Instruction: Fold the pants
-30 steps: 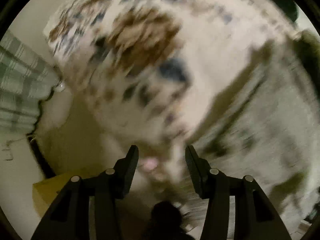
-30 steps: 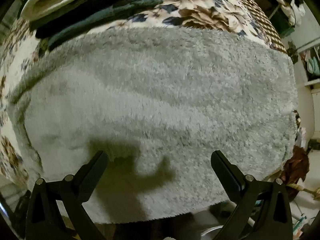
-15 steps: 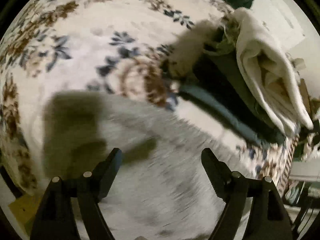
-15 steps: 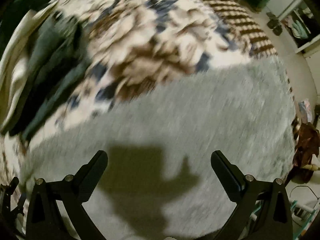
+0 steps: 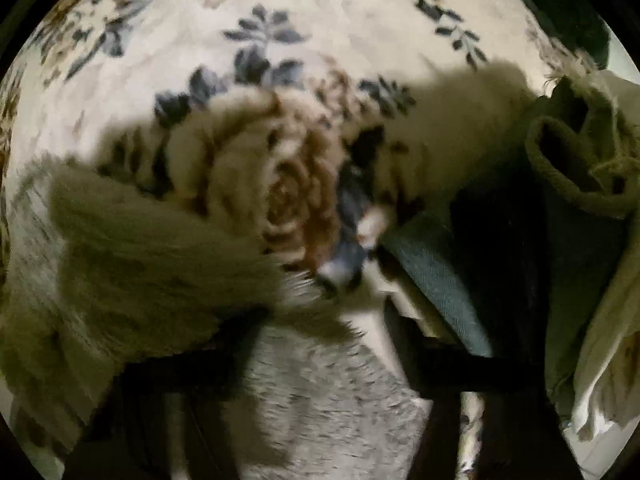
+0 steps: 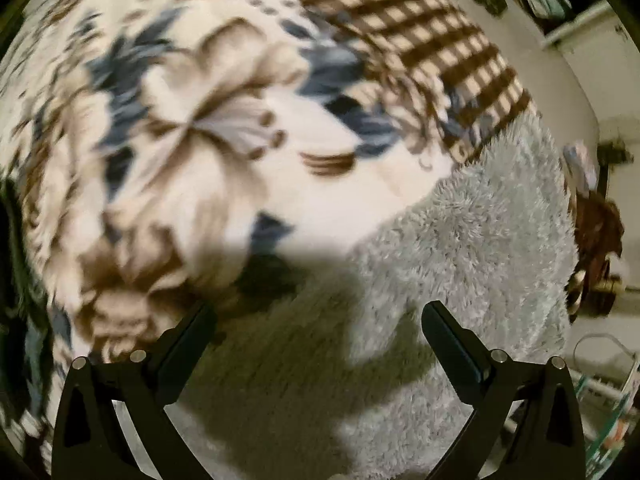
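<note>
The grey fuzzy pants (image 5: 328, 392) lie flat on a floral blanket (image 5: 200, 20). My left gripper (image 5: 324, 320) points straight down at a corner of them. Its fingers are blurred and dark, and its jaws are closing with the grey fabric between them; I see no pinch. In the right wrist view the pants (image 6: 472, 248) fill the lower right. My right gripper (image 6: 320, 312) hangs open over their shadowed edge where it meets the blanket (image 6: 240, 120), with nothing between its fingers.
A stack of folded clothes lies right of the left gripper: a teal piece (image 5: 440, 280), an olive roll (image 5: 560, 168), a cream cloth (image 5: 608, 340). Past the bed's edge are a shelf (image 6: 568, 12), a brown heap (image 6: 600, 248) and a wire basket (image 6: 608, 400).
Both grippers swept across the bed and sank closer to the pants. The left jaws look narrower than half a second ago. The right jaws stay wide; more blanket fills that view.
</note>
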Action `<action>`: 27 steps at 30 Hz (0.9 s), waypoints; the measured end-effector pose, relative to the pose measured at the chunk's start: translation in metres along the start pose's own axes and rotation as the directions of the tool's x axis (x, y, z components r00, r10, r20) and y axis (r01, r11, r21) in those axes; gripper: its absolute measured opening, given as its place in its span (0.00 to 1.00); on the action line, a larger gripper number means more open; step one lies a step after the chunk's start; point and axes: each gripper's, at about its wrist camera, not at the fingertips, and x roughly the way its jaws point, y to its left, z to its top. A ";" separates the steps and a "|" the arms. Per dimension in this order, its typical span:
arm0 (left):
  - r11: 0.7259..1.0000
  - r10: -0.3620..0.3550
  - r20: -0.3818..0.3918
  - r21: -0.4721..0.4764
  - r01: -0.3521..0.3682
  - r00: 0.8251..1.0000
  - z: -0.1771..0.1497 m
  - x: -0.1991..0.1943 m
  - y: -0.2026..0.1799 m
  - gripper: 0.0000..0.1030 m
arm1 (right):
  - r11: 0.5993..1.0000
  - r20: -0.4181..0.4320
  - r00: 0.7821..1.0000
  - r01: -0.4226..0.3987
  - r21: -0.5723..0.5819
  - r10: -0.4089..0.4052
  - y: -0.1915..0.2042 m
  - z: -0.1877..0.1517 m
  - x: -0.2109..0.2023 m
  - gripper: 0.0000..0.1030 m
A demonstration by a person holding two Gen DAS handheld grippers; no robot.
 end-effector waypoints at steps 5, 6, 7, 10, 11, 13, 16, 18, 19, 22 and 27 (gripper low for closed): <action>0.996 -0.087 0.084 0.042 0.084 0.993 -0.007 -0.017 0.026 0.06 | 0.999 -0.060 0.998 -0.025 0.042 0.027 -0.010 0.006 0.020 0.61; 0.994 -0.100 0.093 0.044 0.096 0.991 -0.009 -0.023 0.030 0.06 | 0.999 -0.060 0.998 -0.024 0.044 0.027 -0.013 0.004 0.020 0.51; 0.993 -0.115 0.102 0.049 0.110 0.988 -0.012 -0.029 0.034 0.06 | 0.999 -0.048 0.999 -0.018 0.041 0.020 -0.015 0.001 0.017 0.30; 0.987 -0.152 0.122 0.066 0.145 0.981 -0.021 -0.054 0.052 0.06 | 0.998 0.007 0.999 -0.051 0.040 0.051 -0.030 -0.013 -0.004 0.10; 0.985 -0.163 0.134 0.073 0.155 0.977 -0.028 -0.067 0.054 0.06 | 0.997 0.024 0.997 -0.071 0.038 0.070 -0.036 -0.019 -0.014 0.09; 0.977 -0.206 0.144 0.090 0.195 0.968 -0.045 -0.095 0.064 0.06 | 0.996 0.057 0.994 -0.092 0.010 0.091 -0.049 -0.033 -0.034 0.08; 0.965 -0.255 0.144 0.100 0.242 0.956 -0.069 -0.129 0.081 0.06 | 0.992 0.100 0.987 -0.125 -0.014 0.125 -0.076 -0.060 -0.070 0.08; 0.959 -0.280 0.121 0.087 0.270 0.952 -0.081 -0.144 0.105 0.06 | 0.989 0.122 0.982 -0.144 -0.012 0.145 -0.104 -0.081 -0.090 0.08; 0.958 -0.282 0.111 0.085 0.273 0.953 -0.091 -0.150 0.116 0.06 | 0.990 0.134 0.981 -0.142 -0.019 0.143 -0.116 -0.095 -0.100 0.08; 0.962 -0.265 0.078 0.081 0.259 0.961 -0.120 -0.166 0.160 0.06 | 0.994 0.174 0.980 -0.087 -0.063 0.097 -0.161 -0.126 -0.104 0.08; 0.983 -0.169 0.036 0.085 0.166 0.985 -0.164 -0.152 0.237 0.06 | 0.997 0.147 0.988 -0.023 -0.074 0.034 -0.215 -0.186 -0.071 0.08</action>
